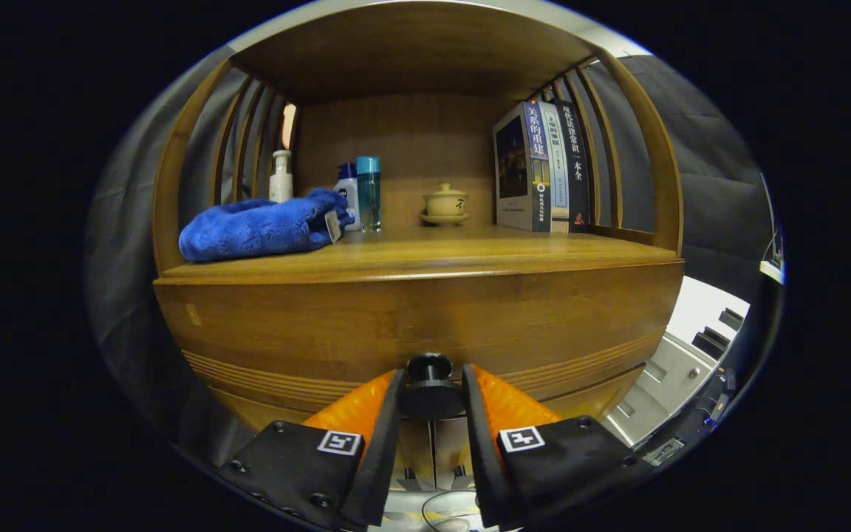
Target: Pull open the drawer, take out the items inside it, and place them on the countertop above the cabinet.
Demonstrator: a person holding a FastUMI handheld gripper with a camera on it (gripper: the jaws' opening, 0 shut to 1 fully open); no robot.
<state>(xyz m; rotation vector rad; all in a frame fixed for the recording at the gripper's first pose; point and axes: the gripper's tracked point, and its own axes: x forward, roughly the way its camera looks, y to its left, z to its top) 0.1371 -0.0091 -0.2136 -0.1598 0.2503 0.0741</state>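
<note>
On the countertop (425, 258) of the wooden cabinet, going left to right, lie one blue towel (259, 225), three bottles (355, 193) behind it, one lidded teacup (445, 203) on its saucer, and three upright books (541, 168) at the right. Below, the drawer (411, 325) front sits flush, and the gripper (430, 386) clamps both fingers on its single dark knob (429, 367).

A wooden cabinet (418, 325) with slatted sides (244, 140) and a solid back panel (403, 148) stands against black cloth walls (699, 170). Warm light falls on its shelf. At the right edge, pale furniture (665, 377) stands lower down.
</note>
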